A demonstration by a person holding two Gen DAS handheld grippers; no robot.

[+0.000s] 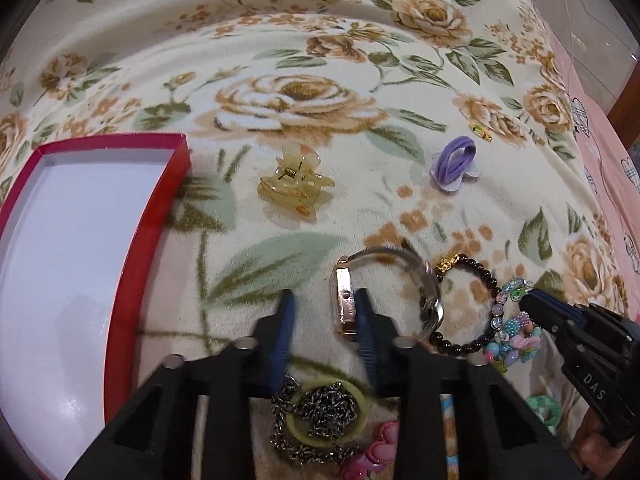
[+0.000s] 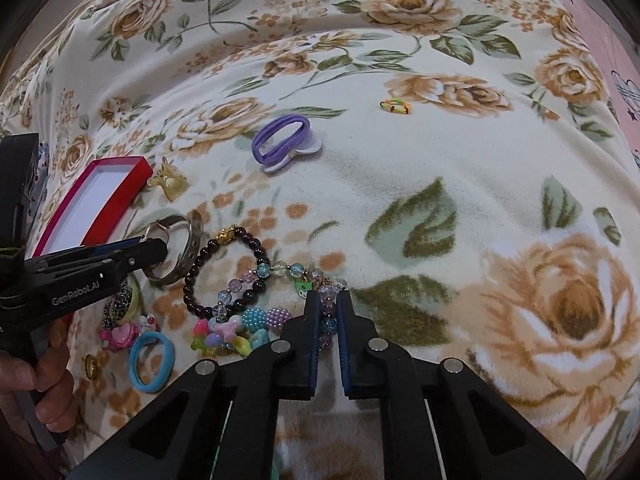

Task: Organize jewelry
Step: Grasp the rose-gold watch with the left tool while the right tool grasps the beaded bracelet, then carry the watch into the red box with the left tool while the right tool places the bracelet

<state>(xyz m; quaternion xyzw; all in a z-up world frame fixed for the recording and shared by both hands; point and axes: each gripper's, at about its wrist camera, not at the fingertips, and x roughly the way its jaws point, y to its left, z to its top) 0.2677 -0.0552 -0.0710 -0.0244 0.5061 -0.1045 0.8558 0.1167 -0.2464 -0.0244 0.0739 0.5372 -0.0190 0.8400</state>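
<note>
A cream blanket [image 2: 400, 200] printed with tan roses and green leaves covers the whole surface, with a pink cloth showing past its right edge. Toward the left edge lies an open red box [image 1: 136, 280] with a bare white floor. The jewelry is bunched near the blanket's near edge.

The left gripper [image 1: 325, 296] points down at a metal watch [image 1: 346, 300] standing on its side. Its jaws are a little apart: the watch case sits between them against one pad, with a gap to the other. A person's hand [image 2: 44, 380] grips its handle.

The right gripper [image 2: 329, 298] is pinched on a pastel bead bracelet [image 2: 280, 270]; several beads are caught between its blue pads. That bracelet overlaps a dark bead bracelet [image 2: 187, 284] with a gold charm, which lies just beside the watch band.

Farther in lie a yellow claw clip [image 1: 292, 188], near the box, and a purple hair tie [image 1: 454, 160]. A small multicoloured ring [image 2: 396, 106] lies beyond them. By the near edge a dark chain [image 1: 320, 404] is heaped over a yellowish ring, next to a blue hair tie [image 2: 152, 362].
</note>
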